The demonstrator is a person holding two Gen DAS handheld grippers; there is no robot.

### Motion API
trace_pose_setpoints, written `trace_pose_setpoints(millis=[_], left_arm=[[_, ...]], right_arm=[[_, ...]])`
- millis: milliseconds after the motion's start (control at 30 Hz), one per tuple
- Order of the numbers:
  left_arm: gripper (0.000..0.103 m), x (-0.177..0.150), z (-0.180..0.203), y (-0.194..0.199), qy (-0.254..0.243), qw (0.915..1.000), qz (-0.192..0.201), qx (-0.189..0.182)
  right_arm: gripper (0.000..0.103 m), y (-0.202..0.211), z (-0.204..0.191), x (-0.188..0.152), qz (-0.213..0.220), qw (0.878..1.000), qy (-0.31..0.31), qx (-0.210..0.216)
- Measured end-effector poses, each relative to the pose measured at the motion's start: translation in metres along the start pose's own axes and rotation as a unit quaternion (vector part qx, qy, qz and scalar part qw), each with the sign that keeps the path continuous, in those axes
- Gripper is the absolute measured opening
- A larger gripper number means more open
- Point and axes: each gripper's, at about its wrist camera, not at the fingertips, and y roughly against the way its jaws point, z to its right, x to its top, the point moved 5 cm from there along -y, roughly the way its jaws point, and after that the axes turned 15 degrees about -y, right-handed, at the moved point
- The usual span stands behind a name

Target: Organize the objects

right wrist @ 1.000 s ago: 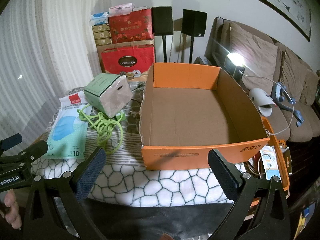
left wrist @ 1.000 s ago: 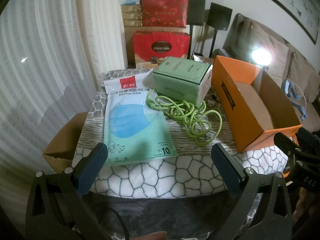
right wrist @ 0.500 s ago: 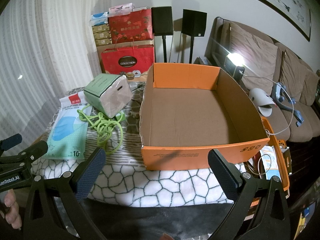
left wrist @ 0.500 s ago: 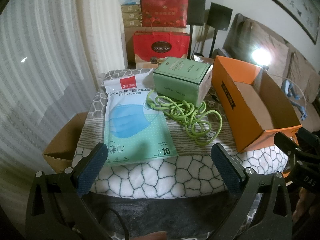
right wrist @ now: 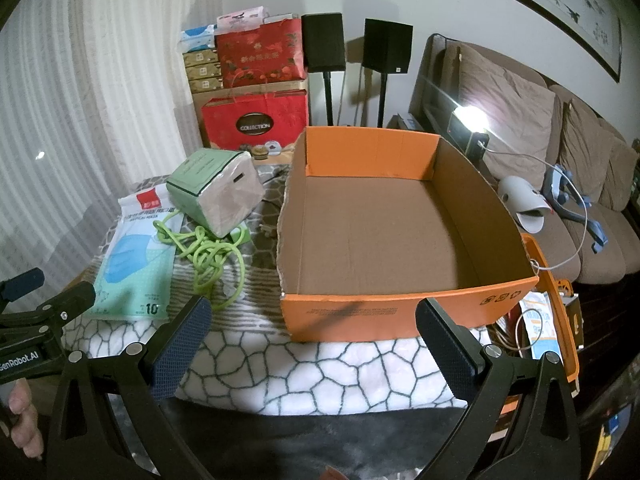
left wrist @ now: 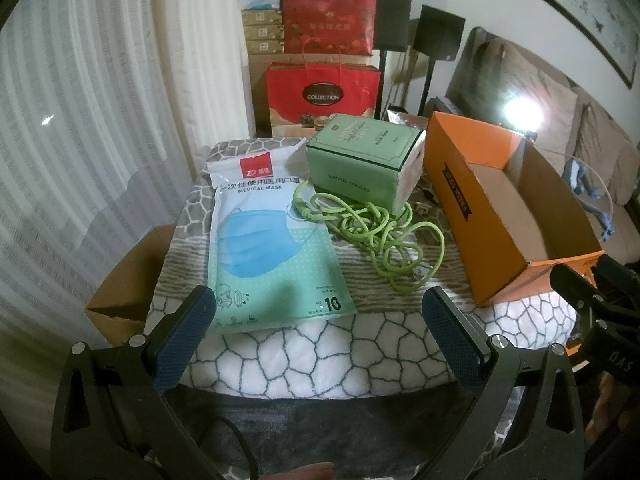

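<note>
On a table draped with a stone-pattern cloth (left wrist: 320,356) lie a flat medical mask pack (left wrist: 272,256) (right wrist: 132,260), a tangled green cord (left wrist: 380,236) (right wrist: 208,252) and a green tissue pack (left wrist: 360,160) (right wrist: 216,192). An empty orange cardboard box (right wrist: 384,224) (left wrist: 508,208) stands to their right. My left gripper (left wrist: 316,304) hangs open before the table's near edge, in front of the mask pack. My right gripper (right wrist: 312,316) is open too, just short of the box's front wall. Neither holds anything.
Red gift bags and stacked boxes (left wrist: 324,60) stand behind the table, with two black speakers (right wrist: 356,48) on stands. A brown sofa (right wrist: 560,168) with a lit lamp (right wrist: 472,116) runs along the right. A brown carton (left wrist: 128,276) sits low at the table's left.
</note>
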Motion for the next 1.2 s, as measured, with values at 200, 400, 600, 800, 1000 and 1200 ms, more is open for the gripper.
trace_pose_setpoints(millis=[200, 400, 600, 800, 1000, 1200], left_arm=[[0.103, 0.000, -0.009, -0.006, 0.005, 0.9999, -0.002, 0.010], [0.103, 0.002, -0.029, -0.015, 0.014, 0.9994, -0.009, 0.029], [0.103, 0.004, -0.063, -0.033, 0.033, 0.9985, -0.020, 0.038], [0.103, 0.001, -0.098, -0.056, 0.054, 0.9970, -0.033, 0.046], [0.103, -0.007, -0.121, -0.091, 0.075, 0.9951, -0.064, 0.005], [0.103, -0.015, -0.138, -0.128, 0.084, 0.9916, -0.098, -0.001]], right_arm=[[0.103, -0.004, 0.012, 0.013, 0.005, 1.000, -0.008, -0.011], [0.103, -0.007, 0.030, 0.026, 0.010, 0.999, -0.021, -0.025], [0.103, -0.016, 0.057, 0.043, 0.010, 0.998, -0.038, -0.042], [0.103, -0.022, 0.094, 0.061, 0.009, 0.996, -0.067, -0.054], [0.103, -0.028, 0.123, 0.082, 0.012, 0.995, -0.080, -0.061], [0.103, -0.042, 0.151, 0.097, -0.012, 0.993, -0.095, -0.066]])
